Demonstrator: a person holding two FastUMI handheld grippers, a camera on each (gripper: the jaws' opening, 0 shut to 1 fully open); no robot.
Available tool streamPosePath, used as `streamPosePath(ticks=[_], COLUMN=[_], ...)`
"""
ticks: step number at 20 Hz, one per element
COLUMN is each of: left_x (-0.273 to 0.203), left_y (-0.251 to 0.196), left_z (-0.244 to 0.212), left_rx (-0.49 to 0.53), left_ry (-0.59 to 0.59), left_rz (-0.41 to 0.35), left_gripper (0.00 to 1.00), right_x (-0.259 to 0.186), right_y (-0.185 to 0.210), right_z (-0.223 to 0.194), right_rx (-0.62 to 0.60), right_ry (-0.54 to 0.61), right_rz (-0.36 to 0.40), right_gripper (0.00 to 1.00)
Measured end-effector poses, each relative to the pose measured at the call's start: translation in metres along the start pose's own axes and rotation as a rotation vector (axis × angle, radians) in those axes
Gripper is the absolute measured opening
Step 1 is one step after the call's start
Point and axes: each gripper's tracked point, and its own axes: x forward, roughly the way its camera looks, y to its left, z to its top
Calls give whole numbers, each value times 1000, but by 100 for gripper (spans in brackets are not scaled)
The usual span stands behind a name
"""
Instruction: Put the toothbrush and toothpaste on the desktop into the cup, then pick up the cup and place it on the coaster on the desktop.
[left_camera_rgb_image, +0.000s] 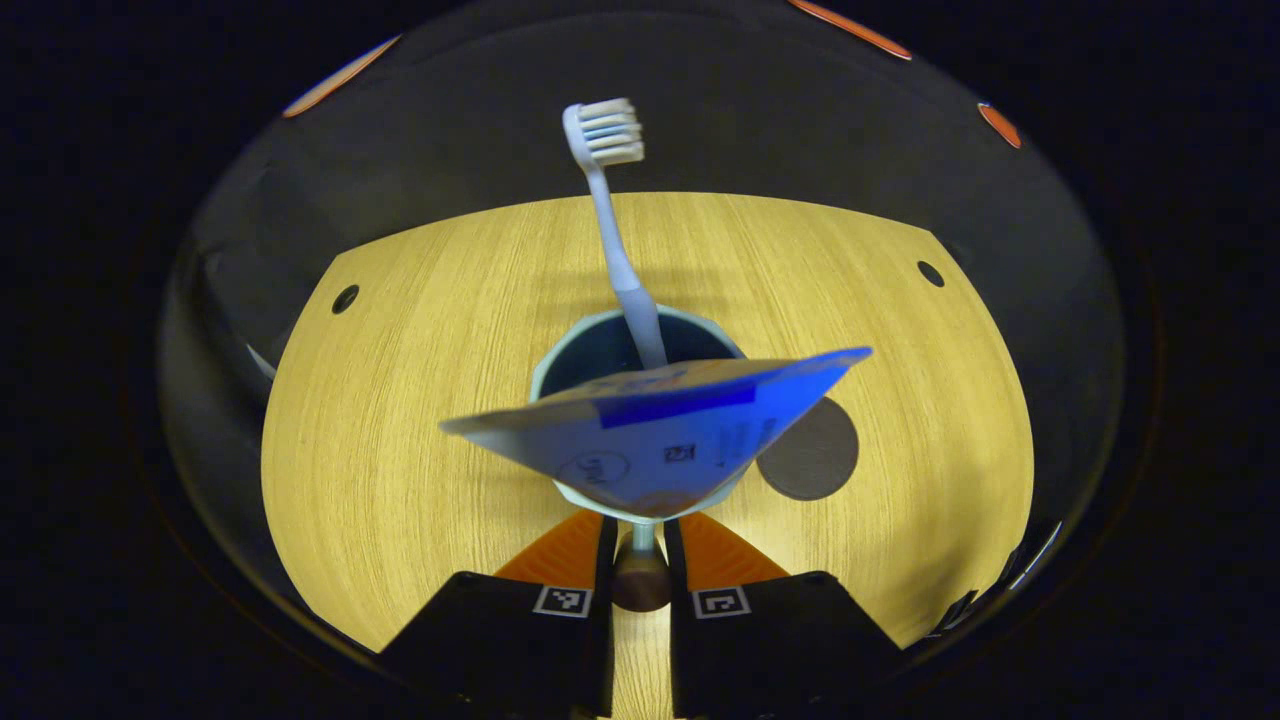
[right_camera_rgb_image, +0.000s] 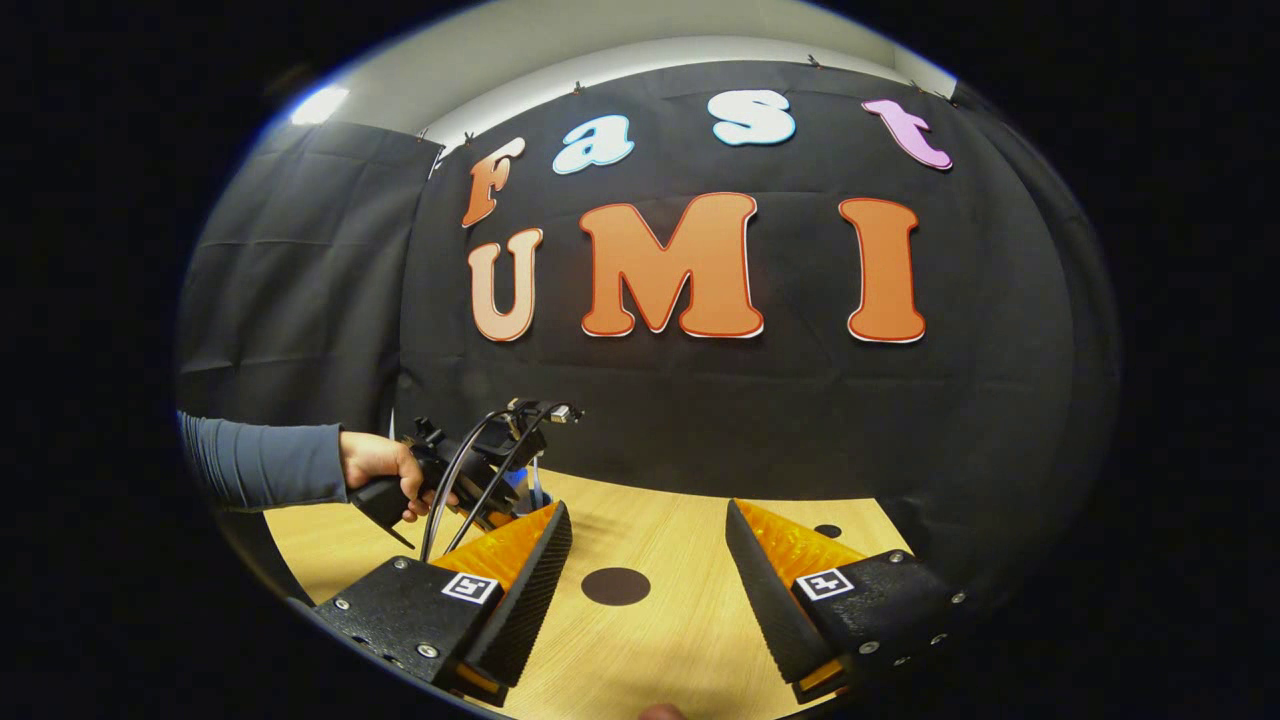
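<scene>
One cup (left_camera_rgb_image: 585, 355) holds one toothbrush (left_camera_rgb_image: 615, 230) and one toothpaste (left_camera_rgb_image: 660, 425), one coaster (left_camera_rgb_image: 815, 455) just beside it. Left gripper (left_camera_rgb_image: 640, 545) pinches narrowly on the cup's handle (left_camera_rgb_image: 641, 575); right gripper (right_camera_rgb_image: 650, 560) gapes wide, empty.

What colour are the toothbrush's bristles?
White; the toothbrush shows best in the left gripper view.

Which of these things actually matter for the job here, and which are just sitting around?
Part of the job:
toothbrush, standing in the cup
toothpaste, held by the left gripper
cup
coaster

Just there:
table holes
cables
</scene>
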Motion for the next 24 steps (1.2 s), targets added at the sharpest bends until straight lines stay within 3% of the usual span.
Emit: streamPosePath(ticks=[5, 6, 7, 8, 10, 18, 19, 23, 24], left_x=[49, 60, 148, 149, 161, 262, 233, 226, 228], left_y=[-74, -74, -61, -103, -139, -204, -182, -178, -184], left_z=[114, 100, 79, 72, 88, 60, 52, 71, 74], left_rx=[45, 50, 55, 61, 79, 102, 95, 103, 113], left_ry=[-13, -12, -8, -3, 7, 75, 87, 59, 55], left_rz=[-45, -54, -63, -70, -75, -60, -52, -75, -82], left_gripper=[22, 22, 22, 22, 22, 22, 22, 27, 37], right_x=[-15, -19, -23, -28, -34, -49, -50, -51, -51], right_y=[-21, -26, -31, -36, -45, -72, -75, -78, -78], right_z=[-2, -3, -5, -6, -8, -29, -34, -43, -42], right_rx=[1, 0, 1, 4, 11, 50, 56, 89, 91], right_ry=[4, 6, 9, 9, 15, 52, 67, 94, 93], right_rz=[-38, -47, -57, -64, -80, -133, -144, -159, -161], right_gripper=[93, 93, 93, 93, 93, 93, 93, 93, 93])
